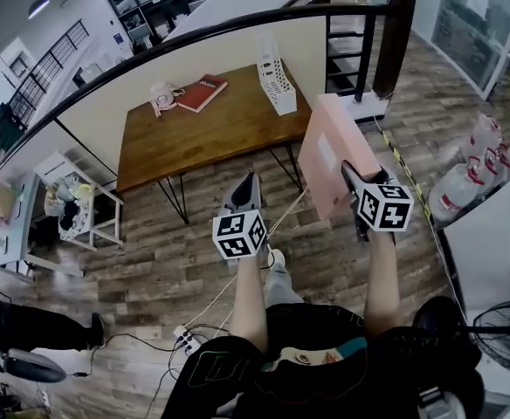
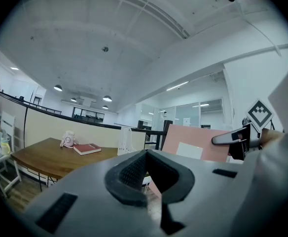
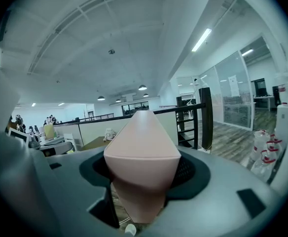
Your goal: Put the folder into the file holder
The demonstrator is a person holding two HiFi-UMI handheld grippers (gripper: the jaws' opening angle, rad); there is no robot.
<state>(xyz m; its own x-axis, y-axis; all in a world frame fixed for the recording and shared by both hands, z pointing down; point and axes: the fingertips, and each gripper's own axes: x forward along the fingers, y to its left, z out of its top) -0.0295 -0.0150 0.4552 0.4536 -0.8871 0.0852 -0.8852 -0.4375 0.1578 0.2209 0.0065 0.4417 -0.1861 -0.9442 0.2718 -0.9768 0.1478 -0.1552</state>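
In the head view my right gripper (image 1: 352,180) is shut on a pink folder (image 1: 332,154), which it holds upright in the air above the wooden floor, right of the table. The right gripper view shows the folder's (image 3: 143,147) spine wedged between the jaws. The white file holder (image 1: 275,77) stands at the far right end of the brown table (image 1: 211,133), well ahead of the folder. My left gripper (image 1: 244,194) hovers beside it, shut and holding nothing; its view shows the folder (image 2: 193,143) to the right and the file holder (image 2: 126,139) beyond.
On the table's far edge lie a red book (image 1: 202,92) and a small pink object (image 1: 161,97). A dark curved railing (image 1: 194,37) runs behind the table. A white cart (image 1: 76,203) stands at the left. A power strip (image 1: 188,337) and cable lie on the floor; a fan (image 1: 504,326) is at the lower right.
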